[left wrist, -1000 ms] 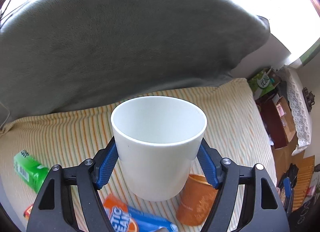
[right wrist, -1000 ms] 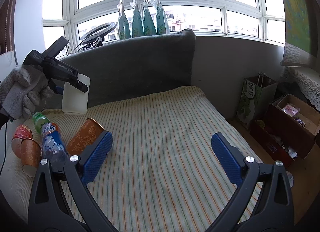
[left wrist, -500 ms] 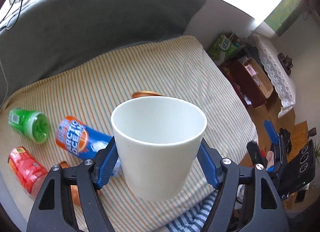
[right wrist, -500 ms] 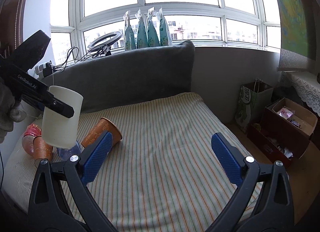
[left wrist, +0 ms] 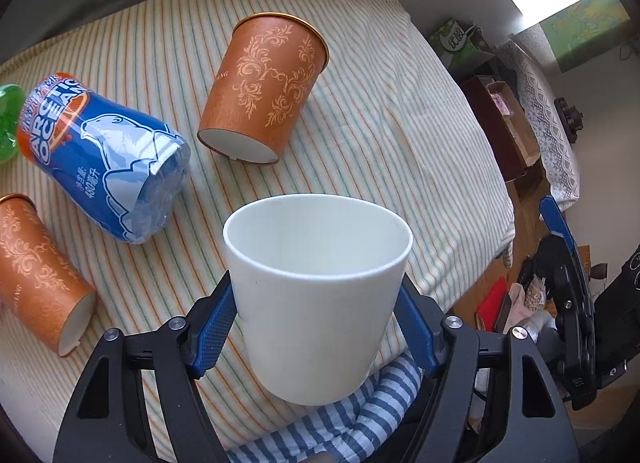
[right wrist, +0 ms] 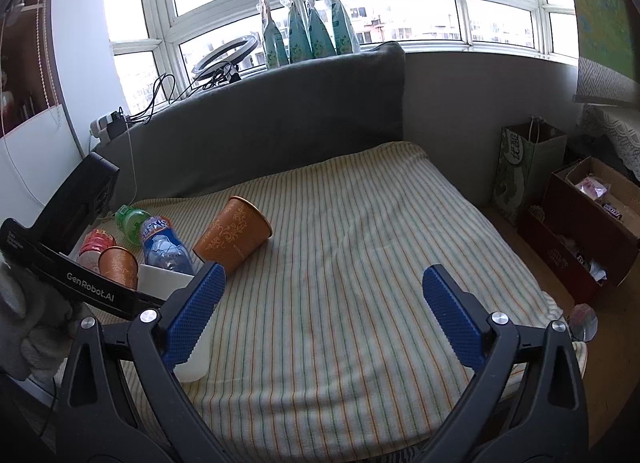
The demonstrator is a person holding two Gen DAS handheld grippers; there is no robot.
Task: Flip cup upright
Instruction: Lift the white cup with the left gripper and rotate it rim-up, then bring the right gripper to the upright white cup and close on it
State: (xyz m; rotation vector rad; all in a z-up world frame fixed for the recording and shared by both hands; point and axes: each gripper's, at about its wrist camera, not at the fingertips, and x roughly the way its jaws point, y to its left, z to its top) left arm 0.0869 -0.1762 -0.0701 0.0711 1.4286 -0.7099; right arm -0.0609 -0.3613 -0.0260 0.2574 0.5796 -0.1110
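My left gripper (left wrist: 316, 327) is shut on a white cup (left wrist: 316, 295), mouth up, held low over the front edge of the striped bed cover (left wrist: 380, 111). In the right wrist view the white cup (right wrist: 164, 277) sits low at the left, partly hidden behind my right gripper's left finger; whether its base touches the cover I cannot tell. My right gripper (right wrist: 320, 319) is open and empty above the front of the bed. An orange patterned cup (left wrist: 264, 91) lies on its side on the cover, also in the right wrist view (right wrist: 232, 235).
A second orange cup (left wrist: 36, 275), a blue Arctic Ocean bottle (left wrist: 108, 155) and a green bottle (right wrist: 132, 219) lie at the left. A grey headboard (right wrist: 260, 123) stands behind. Boxes (right wrist: 588, 223) and a green bag (right wrist: 524, 171) stand on the floor at right.
My left gripper has come down and forward with the white cup, from high near the headboard to low over the bed's front left. The right gripper has barely moved.
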